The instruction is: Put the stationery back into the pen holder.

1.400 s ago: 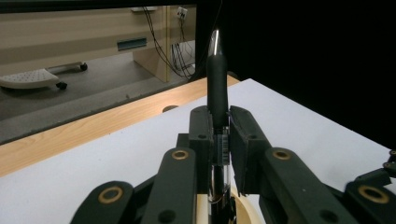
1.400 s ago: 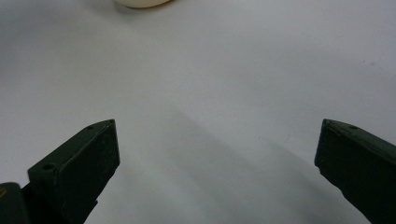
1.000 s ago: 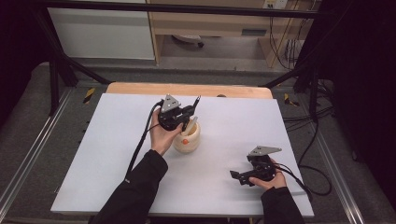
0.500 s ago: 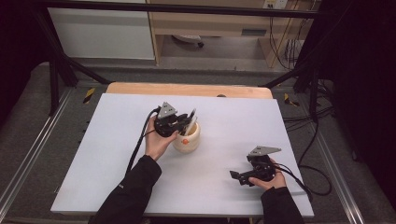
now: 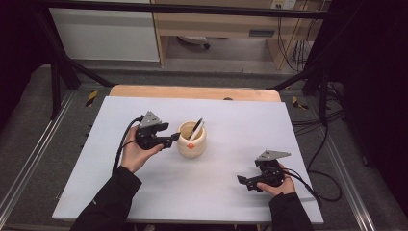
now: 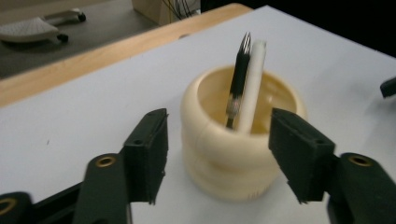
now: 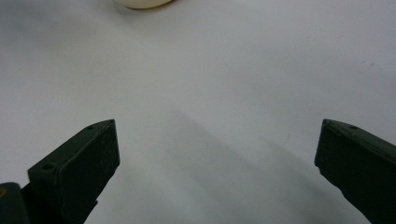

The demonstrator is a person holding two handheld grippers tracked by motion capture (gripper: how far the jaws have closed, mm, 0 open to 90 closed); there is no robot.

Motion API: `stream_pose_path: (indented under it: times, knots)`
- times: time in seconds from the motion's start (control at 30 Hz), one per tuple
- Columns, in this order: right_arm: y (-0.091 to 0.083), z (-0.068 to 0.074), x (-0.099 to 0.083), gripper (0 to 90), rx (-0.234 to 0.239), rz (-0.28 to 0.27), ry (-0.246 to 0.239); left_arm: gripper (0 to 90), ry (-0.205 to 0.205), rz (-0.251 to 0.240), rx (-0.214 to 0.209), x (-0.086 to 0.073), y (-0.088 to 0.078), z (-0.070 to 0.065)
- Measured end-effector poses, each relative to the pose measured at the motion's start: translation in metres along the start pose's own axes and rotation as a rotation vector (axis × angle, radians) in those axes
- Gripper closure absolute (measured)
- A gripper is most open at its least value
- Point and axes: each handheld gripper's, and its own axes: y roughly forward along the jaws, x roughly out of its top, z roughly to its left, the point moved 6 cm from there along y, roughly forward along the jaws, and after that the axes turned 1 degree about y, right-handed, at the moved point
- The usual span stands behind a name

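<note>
Nearest the person, the right gripper rests on the white table with its jaws spread wide and nothing between them. Farther in, the left gripper sits just left of the cream round ceramic pot mid-table, its jaws just opened, flanking the pot without pressing. A black pen and a white pen lean upright inside the pot.

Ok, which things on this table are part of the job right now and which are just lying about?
In the job:
- cream holder
- black pen and white pen standing in it
- left gripper, jaws just opened, nothing between the pads

Lying about:
- right gripper, open, resting on the white table
- chair base on the floor behind
</note>
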Motion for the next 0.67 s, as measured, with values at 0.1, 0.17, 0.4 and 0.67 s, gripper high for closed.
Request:
stream_pose_path:
  times: [0.1, 0.17, 0.4, 0.67]
  knots:
    - [0.000, 0.000, 0.000, 0.8, 0.000, 0.000, 0.001, 28.6, -0.003, 0.030, 0.006, -0.019, -0.008, 0.007]
    - [0.000, 0.000, 0.000, 0.8, 0.000, -0.001, -0.003, 23.5, -0.016, 0.039, 0.012, -0.031, -0.013, 0.012]
    - [0.000, 0.000, 0.000, 0.8, -0.002, 0.000, -0.003, 9.0, -0.052, 0.092, 0.041, -0.076, -0.028, 0.024]
    - [0.000, 0.000, 0.000, 0.8, -0.002, -0.001, 0.000, 6.3, -0.061, 0.136, 0.053, -0.105, -0.040, 0.027]
